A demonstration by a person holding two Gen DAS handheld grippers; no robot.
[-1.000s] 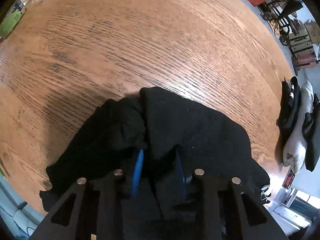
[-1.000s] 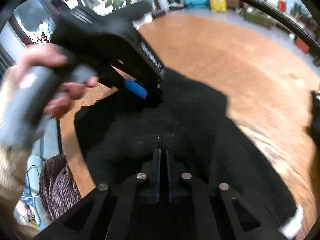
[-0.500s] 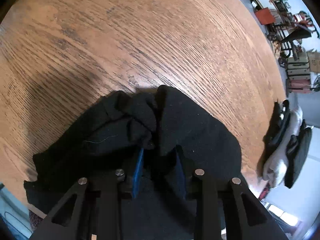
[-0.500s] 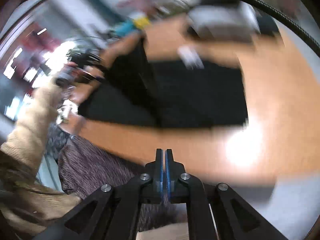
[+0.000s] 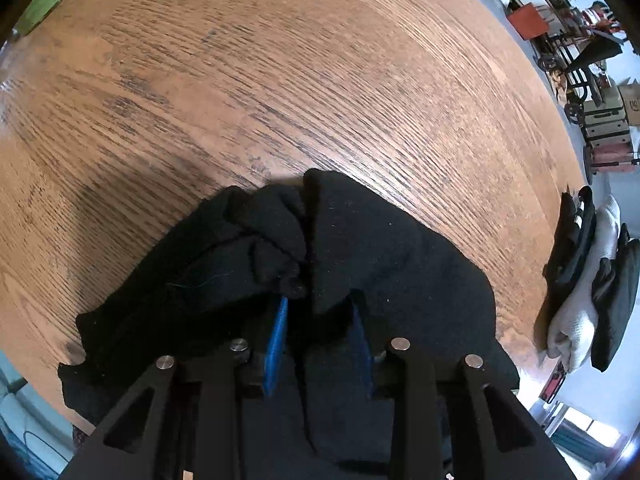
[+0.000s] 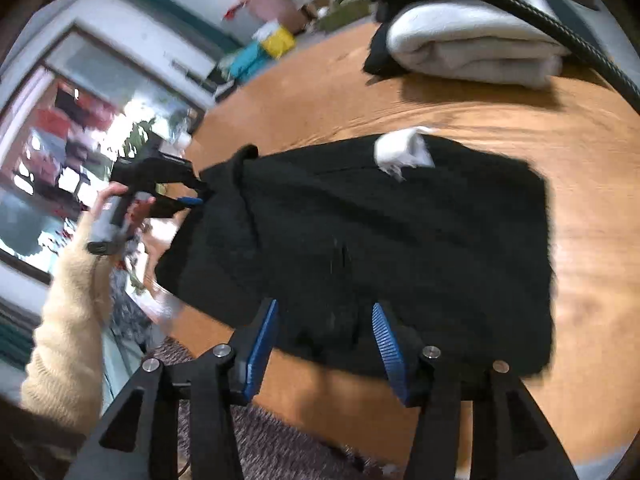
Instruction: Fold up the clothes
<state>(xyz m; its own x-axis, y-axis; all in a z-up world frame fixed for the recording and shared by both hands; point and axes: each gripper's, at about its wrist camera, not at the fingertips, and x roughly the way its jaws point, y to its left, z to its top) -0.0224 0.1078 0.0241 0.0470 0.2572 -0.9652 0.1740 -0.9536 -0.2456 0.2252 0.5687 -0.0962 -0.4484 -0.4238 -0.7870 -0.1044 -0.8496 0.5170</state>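
The black garment (image 6: 400,248) lies spread on the wooden table (image 5: 320,80), its near edge at the table's rim. The left gripper (image 5: 320,320) is clamped on a bunched fold of it. The right gripper (image 6: 326,320), jaws just opened and apart, hangs over its near edge. Folded clothes (image 6: 472,52) sit beyond the garment.
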